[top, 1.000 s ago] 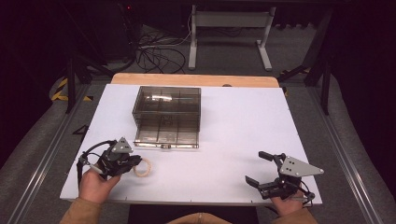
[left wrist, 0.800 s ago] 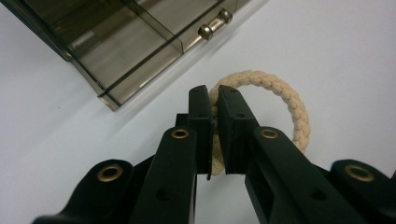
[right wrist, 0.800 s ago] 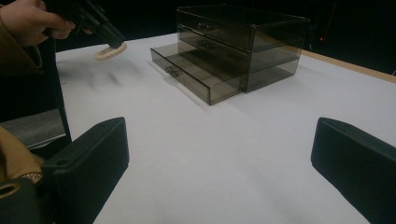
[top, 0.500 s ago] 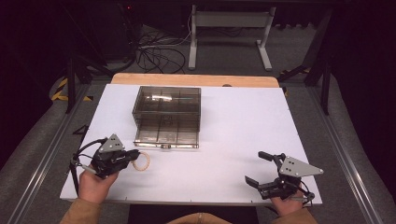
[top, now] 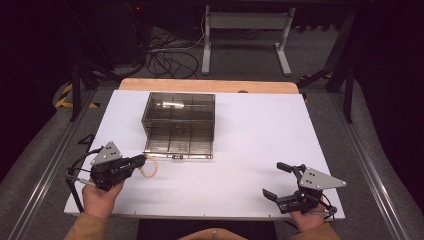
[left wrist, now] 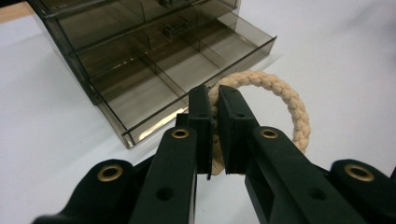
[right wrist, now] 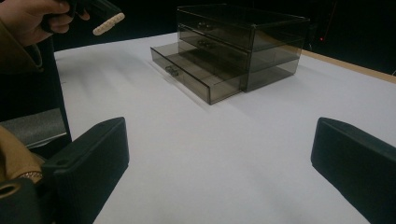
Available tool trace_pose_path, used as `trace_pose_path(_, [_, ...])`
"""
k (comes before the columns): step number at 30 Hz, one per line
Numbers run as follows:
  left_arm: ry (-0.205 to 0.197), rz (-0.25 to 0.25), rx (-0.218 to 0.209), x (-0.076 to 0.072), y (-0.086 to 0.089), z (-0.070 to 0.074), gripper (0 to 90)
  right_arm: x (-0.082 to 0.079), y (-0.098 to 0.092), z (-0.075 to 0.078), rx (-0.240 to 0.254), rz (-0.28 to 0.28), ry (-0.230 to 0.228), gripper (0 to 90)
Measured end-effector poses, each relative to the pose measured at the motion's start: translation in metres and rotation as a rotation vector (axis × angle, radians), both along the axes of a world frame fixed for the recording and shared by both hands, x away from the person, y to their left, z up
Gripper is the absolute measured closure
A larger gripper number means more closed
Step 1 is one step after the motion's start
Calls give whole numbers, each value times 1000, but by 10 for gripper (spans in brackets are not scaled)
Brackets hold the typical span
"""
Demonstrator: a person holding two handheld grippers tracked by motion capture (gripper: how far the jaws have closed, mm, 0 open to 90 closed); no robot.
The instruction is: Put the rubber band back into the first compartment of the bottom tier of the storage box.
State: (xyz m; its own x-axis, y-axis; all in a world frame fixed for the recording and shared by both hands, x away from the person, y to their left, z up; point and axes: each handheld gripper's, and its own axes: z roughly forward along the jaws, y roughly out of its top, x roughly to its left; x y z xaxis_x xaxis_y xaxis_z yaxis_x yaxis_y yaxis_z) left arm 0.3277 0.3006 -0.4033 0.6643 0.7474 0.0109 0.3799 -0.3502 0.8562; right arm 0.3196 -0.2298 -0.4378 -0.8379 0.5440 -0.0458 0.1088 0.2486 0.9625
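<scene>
The white rectangular tabletop [top: 240, 175] carries a smoky translucent plastic drawer cabinet [top: 179, 120]; its bottom drawer [left wrist: 187, 74] stands pulled out, its compartments bare as far as I can see. The left tongs [left wrist: 214, 112] are clenched on a beige braided rope ring [left wrist: 285, 100], held just in front of that drawer. Picking up looks done; dropping the ring inside remains. The right tongs [top: 281, 181] rest released, well apart, holding nothing

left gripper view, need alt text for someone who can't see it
The left tongs are shut on a beige braided rope ring, held in front of a smoky clear plastic drawer box on a white table. The box's bottom drawer is pulled out, its divided compartments bare.
</scene>
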Motion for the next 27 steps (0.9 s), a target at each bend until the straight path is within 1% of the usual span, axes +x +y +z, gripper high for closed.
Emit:
trace_pose_path(2, [-2,6,-19,-1,0,0,842,0,0,0,-1,0,0,47])
trace_pose_path(3, [-12,7,-19,-1,1,0,842,0,0,0,-1,0,0,47])
trace_pose_path(8, [-33,14,-42,-4,3,1,841,0,0,0,-1,1,0,47])
trace_pose_path(9, [-43,18,-45,-4,3,2,841,0,0,0,-1,1,0,47])
trace_pose_path(15, [-67,26,-72,-7,5,3,842,0,0,0,-1,1,-1,47])
trace_pose_path(20, [-76,34,-84,-8,6,3,842,0,0,0,0,2,-1,47])
trace_pose_path(27, [-103,45,-89,-11,6,4,841,0,0,0,0,2,-1,47])
